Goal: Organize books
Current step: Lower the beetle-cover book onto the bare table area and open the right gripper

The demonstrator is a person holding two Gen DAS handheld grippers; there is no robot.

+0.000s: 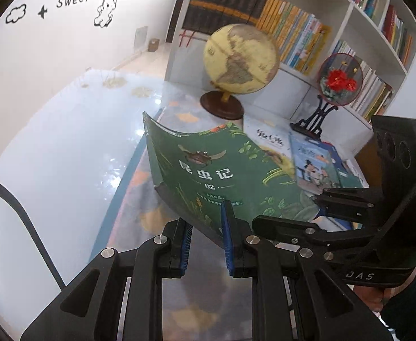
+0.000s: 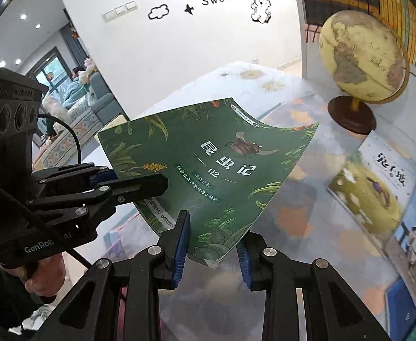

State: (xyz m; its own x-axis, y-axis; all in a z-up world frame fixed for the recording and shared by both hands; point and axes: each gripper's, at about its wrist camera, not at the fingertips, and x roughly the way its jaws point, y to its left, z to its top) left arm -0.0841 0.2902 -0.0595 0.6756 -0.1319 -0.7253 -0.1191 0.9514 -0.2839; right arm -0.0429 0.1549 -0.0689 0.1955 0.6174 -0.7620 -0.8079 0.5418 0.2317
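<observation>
Blue pads (image 1: 226, 236) of the left hand-held gripper (image 1: 205, 241) are drawn in close around the near edge of the green book (image 1: 208, 170), and from the right wrist view its two fingers sit above and below the cover, so I judge it is pinching the book to carry it. The right hand-held gripper (image 2: 212, 250) has its jaws somewhat wider, with the book's nearest corner lying between them; whether it is truly clamped or only steadying that corner I cannot tell. Gripping at two neighbouring spots probably serves to keep so thin and floppy a book under control, since the cover bows between the grips and its far end curls upward. It hangs tilted in the air above the counter (image 2: 307, 199), touching nothing else. Off to the right two more books lie flat on the counter, a pale one (image 2: 372, 187) and a blue one (image 2: 415, 236) overlapping it, likely the pile the green book belongs with. Beyond them stand a globe (image 2: 361, 56) and a fan ornament (image 1: 340, 78), with a bookshelf (image 1: 349, 14) behind; both would need a wide berth on any move that way
</observation>
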